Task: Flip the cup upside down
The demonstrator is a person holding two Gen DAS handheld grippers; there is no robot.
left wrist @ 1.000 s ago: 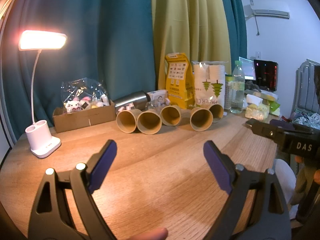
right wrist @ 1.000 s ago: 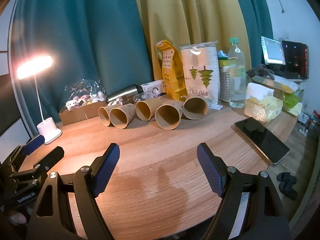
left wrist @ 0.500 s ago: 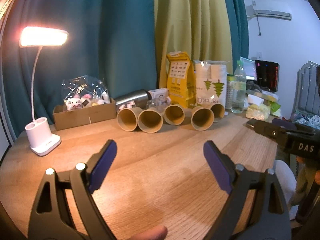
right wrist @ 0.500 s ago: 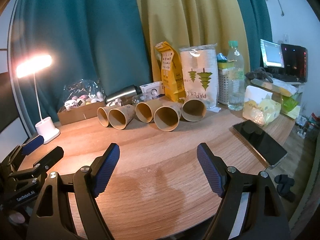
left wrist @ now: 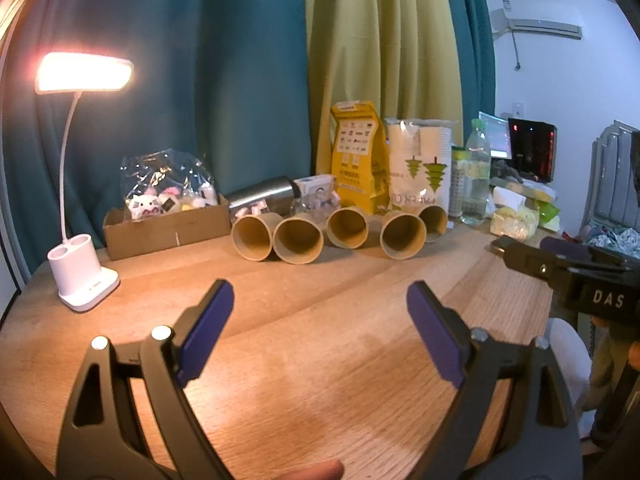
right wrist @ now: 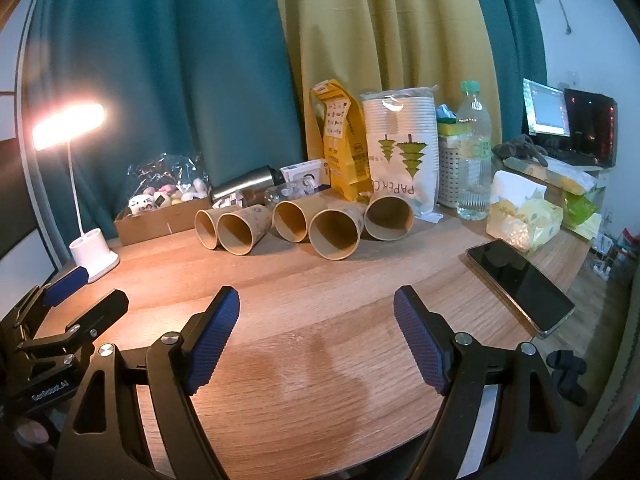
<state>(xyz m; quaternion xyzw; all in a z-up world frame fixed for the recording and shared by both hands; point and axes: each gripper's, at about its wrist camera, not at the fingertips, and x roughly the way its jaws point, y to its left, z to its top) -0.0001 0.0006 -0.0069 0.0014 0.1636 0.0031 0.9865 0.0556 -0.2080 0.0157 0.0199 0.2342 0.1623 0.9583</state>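
The leftmost paper cup [right wrist: 206, 229] is half hidden behind its neighbour [right wrist: 239, 234]; their printed patterns are unreadable.

You can read "PAPER C…", printed upside down, on the white sleeve of stacked cups [right wrist: 401, 152], "DAS" in pale letters on the body of the right gripper [left wrist: 568, 264], and a small white line that looks like "GenRobot.AI" on the left gripper [right wrist: 76, 296].

You have five brown paper cups [right wrist: 335, 233] lying on their sides in a row at the back of the desk [right wrist: 320, 320], open mouths facing you, neighbours touching or just beside each other.
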